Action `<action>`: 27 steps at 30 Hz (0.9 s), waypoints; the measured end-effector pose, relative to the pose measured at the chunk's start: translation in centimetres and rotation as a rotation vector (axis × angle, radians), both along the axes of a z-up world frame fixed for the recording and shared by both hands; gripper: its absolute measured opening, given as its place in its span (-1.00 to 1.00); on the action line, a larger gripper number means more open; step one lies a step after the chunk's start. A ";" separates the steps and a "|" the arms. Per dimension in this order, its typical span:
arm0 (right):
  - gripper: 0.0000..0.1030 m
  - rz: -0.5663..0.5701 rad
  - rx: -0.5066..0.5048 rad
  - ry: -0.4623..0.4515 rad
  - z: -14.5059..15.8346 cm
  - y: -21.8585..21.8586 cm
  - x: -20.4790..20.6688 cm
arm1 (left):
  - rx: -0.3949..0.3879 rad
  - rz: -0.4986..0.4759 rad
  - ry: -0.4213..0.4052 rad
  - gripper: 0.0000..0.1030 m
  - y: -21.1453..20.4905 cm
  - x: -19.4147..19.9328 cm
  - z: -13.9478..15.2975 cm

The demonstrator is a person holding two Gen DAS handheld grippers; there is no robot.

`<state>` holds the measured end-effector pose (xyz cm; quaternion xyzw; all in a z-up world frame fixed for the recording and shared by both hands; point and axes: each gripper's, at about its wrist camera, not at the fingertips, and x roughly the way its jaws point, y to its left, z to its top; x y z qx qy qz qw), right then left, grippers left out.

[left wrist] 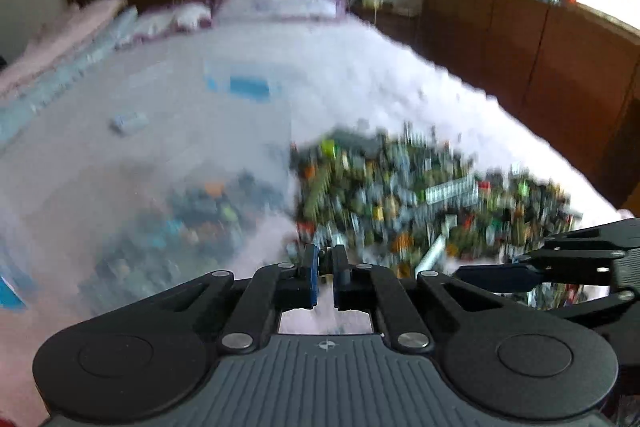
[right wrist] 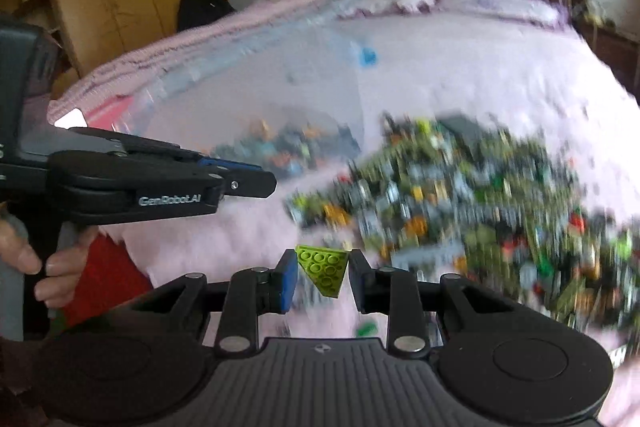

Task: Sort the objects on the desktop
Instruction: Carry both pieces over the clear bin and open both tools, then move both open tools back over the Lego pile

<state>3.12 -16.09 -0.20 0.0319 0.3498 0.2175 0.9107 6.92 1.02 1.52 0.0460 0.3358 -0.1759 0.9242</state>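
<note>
The right gripper point(right wrist: 323, 273) pinched a lime green wedge brick point(right wrist: 325, 269); the left gripper point(left wrist: 326, 273), nearly closed, held nothing. Beyond lay the brick pile point(right wrist: 460, 203), then a clear bin point(right wrist: 276, 123), probably the brick's destination

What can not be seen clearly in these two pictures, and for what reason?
- Brick pile: motion blur in both views smears single pieces together.
- Clear container: blurred; its contents cannot be named in either view.
- Left gripper: nearly closed; the left wrist view is too blurred to show a piece between the fingers.
- Green piece below the right gripper: partly hidden by the gripper's linkage.
- Lime wedge plate: sharp, held between the fingers.
</note>
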 end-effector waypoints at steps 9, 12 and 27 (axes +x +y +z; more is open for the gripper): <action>-0.42 0.102 -0.015 -0.183 6.0 3.9 5.5 | 0.027 0.129 -0.106 -0.83 3.6 2.3 4.5; -0.42 0.133 0.007 -0.209 7.4 5.4 8.2 | 0.026 0.177 -0.109 -0.83 5.4 3.8 4.9; -0.09 0.021 0.063 -0.113 6.0 4.9 11.9 | 0.098 0.210 -0.129 0.67 5.2 3.2 4.4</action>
